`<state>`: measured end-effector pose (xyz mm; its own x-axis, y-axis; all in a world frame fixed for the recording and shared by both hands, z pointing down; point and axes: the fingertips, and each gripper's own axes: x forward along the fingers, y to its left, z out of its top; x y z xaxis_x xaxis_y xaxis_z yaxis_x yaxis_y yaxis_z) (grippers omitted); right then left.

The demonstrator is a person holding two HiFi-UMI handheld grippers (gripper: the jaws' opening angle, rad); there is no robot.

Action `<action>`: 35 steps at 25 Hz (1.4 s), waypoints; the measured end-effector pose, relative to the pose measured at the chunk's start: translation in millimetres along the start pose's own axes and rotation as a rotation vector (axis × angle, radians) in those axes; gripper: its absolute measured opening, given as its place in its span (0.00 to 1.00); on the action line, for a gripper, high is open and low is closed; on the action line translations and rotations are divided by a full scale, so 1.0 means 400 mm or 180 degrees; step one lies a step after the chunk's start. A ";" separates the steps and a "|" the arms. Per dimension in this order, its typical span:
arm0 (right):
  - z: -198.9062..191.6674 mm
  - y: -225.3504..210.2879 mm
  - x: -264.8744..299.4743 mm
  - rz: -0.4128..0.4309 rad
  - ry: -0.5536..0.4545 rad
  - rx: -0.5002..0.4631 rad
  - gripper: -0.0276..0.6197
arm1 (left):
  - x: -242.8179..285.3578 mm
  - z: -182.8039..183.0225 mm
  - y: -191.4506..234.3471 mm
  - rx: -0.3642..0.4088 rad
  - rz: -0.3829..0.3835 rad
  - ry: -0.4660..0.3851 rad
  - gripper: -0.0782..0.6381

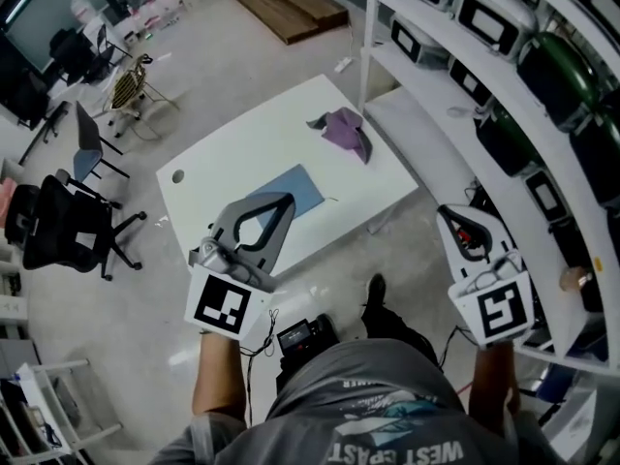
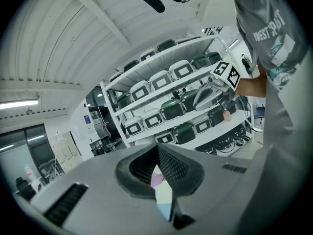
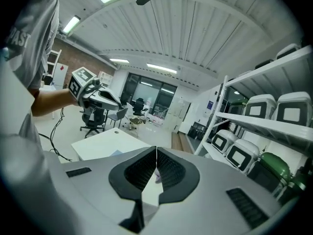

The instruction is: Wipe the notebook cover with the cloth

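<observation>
Head view, white table (image 1: 232, 153), blue notebook (image 1: 291, 190), purple cloth (image 1: 344, 129) apart, shelving (image 1: 455, 76) beside, left gripper (image 1: 287, 199) and right gripper (image 1: 444, 211) fingers (image 3: 172, 170) closed.

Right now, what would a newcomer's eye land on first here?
The left tongs and right tongs stand out in the foreground, both shut and empty. Past them, a white table carries a blue notebook toward its near edge and a crumpled purple cloth near its far-right corner.

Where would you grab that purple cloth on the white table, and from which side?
Pinch a raised fold of the purple cloth, coming straight down from above. It lies crumpled on the table, so its bunched ridges probably give jaws something to close on.
</observation>
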<state>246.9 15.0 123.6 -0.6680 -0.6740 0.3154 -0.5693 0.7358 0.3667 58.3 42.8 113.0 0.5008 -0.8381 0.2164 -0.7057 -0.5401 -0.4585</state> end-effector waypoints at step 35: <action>0.000 -0.234 0.522 0.1008 -0.0327 -0.0225 0.09 | 0.232 -0.133 0.283 -0.0308 0.0903 0.0566 0.11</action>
<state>160.5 -194.6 155.1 -0.8531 -0.4001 0.3348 -0.2937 0.8987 0.3257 -1.6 -100.3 126.9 0.1888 -0.9515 0.2429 -0.8527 -0.2815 -0.4400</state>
